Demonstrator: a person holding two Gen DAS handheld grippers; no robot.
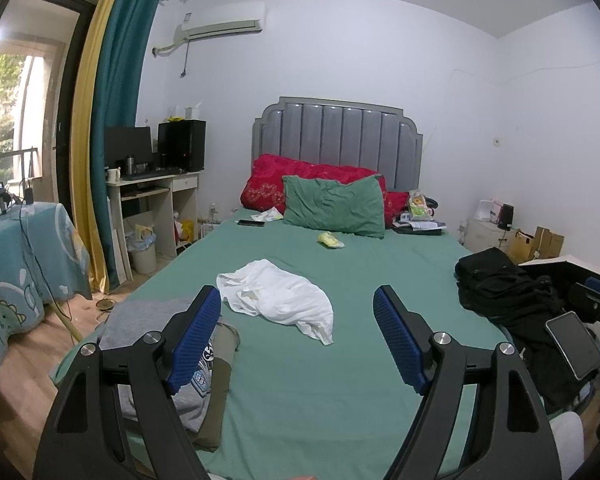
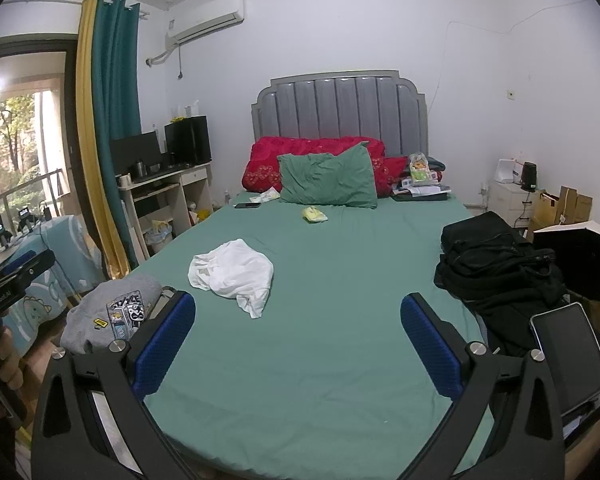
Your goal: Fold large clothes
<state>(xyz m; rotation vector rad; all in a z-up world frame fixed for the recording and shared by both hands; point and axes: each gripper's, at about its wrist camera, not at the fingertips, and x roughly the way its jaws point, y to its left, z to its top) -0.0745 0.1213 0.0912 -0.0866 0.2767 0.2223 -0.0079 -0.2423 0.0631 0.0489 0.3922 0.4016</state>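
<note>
A crumpled white garment (image 1: pixel 276 300) lies in the middle of the green bed sheet (image 1: pixel 340 380); it also shows in the right wrist view (image 2: pixel 232 274). My left gripper (image 1: pixel 298 300) is open and empty, held above the foot of the bed just short of the garment. My right gripper (image 2: pixel 298 308) is open and empty, also above the foot of the bed, with the garment ahead to its left. A folded grey printed garment (image 2: pixel 112 312) lies at the bed's near left corner, and a pile of black clothes (image 2: pixel 496 272) lies at the right edge.
A green pillow (image 1: pixel 334 206), a red quilt (image 1: pixel 268 180), a black phone (image 1: pixel 251 223) and a small yellow packet (image 1: pixel 330 239) lie near the headboard. A tablet (image 2: pixel 570 356) rests at the right. A desk (image 1: pixel 152 208) and a covered table (image 1: pixel 24 264) stand to the left.
</note>
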